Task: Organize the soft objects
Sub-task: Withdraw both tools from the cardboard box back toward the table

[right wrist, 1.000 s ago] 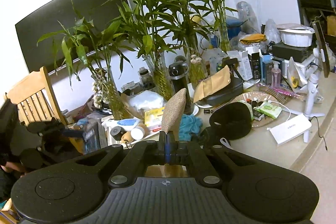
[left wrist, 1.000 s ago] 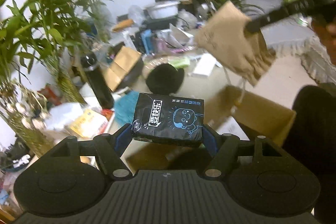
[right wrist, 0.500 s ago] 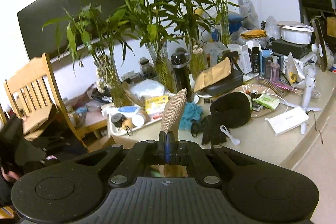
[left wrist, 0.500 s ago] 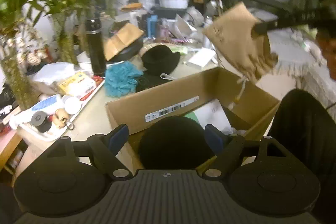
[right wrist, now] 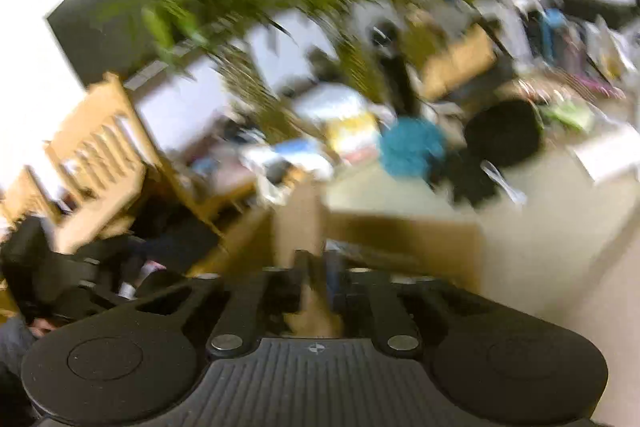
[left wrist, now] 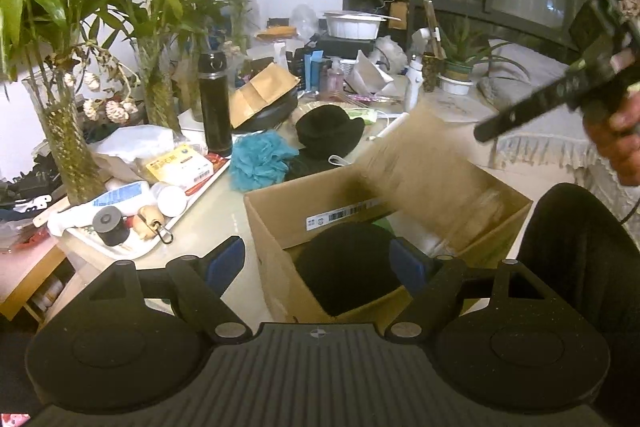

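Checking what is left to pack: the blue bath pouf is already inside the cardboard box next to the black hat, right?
Not quite. In the left wrist view the blue bath pouf still lies on the table, outside the cardboard box; the black hat beside it is also on the table.

No readable text: barcode label (left wrist: 344, 215) on cardboard box (left wrist: 288, 211) and yellow packet (left wrist: 180, 165) print too small.

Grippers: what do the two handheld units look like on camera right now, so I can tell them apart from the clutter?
Both are matte black plastic with a ribbed centre plate, a small crosshair mark and round discs either side. The left gripper has blue pads inside black fingers. The right gripper looks the same, though blurred; from the left view it shows as a long black bar.
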Demonstrator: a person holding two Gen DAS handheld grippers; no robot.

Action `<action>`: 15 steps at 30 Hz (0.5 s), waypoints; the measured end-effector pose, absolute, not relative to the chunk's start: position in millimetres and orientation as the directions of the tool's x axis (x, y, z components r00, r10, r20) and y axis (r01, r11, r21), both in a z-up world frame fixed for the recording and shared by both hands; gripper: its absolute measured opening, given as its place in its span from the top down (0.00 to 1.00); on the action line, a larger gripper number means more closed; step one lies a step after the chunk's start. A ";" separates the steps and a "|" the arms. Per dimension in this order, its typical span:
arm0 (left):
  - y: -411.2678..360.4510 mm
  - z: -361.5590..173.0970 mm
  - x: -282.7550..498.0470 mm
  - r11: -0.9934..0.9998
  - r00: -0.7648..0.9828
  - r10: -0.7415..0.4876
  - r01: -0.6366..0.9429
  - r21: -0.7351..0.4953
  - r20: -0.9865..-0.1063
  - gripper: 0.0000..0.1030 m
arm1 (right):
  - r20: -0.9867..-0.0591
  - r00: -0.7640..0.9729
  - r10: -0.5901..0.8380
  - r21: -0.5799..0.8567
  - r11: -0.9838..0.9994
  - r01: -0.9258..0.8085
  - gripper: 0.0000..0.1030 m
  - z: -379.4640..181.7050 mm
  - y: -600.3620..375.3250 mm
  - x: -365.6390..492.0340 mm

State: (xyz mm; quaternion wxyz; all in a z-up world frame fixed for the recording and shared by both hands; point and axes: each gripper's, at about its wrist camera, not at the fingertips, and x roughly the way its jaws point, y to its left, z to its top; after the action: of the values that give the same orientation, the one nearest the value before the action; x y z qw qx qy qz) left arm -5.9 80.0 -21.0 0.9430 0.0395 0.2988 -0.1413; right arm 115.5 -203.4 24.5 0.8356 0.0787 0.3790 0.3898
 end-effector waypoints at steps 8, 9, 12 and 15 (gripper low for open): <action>87.3 -19.0 -3.2 0.969 0.786 -0.221 0.246 -0.034 -0.577 0.23 | -0.677 0.482 0.556 0.268 0.797 -0.542 0.03 -2.6 -208.4 111.1; 88.0 -18.6 -2.1 0.971 0.787 -0.214 0.237 -0.037 -0.578 0.23 | -0.673 0.493 0.551 0.253 0.798 -0.547 0.02 -2.3 -209.0 108.2; 90.0 -16.6 1.6 0.973 0.786 -0.213 0.224 -0.054 -0.581 0.23 | -0.661 0.529 0.532 0.191 0.801 -0.567 0.00 0.3 -208.1 101.1; 89.5 -14.7 4.0 0.975 0.788 -0.207 0.213 -0.059 -0.580 0.23 | -0.658 0.563 0.500 0.140 0.816 -0.561 0.00 -0.5 -210.7 97.0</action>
State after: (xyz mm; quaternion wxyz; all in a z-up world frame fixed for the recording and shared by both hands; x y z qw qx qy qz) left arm 4.0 89.5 -14.7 0.9455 0.0048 0.3061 -0.1112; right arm 97.0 -210.7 -0.5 0.8831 -0.0427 0.3578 0.3004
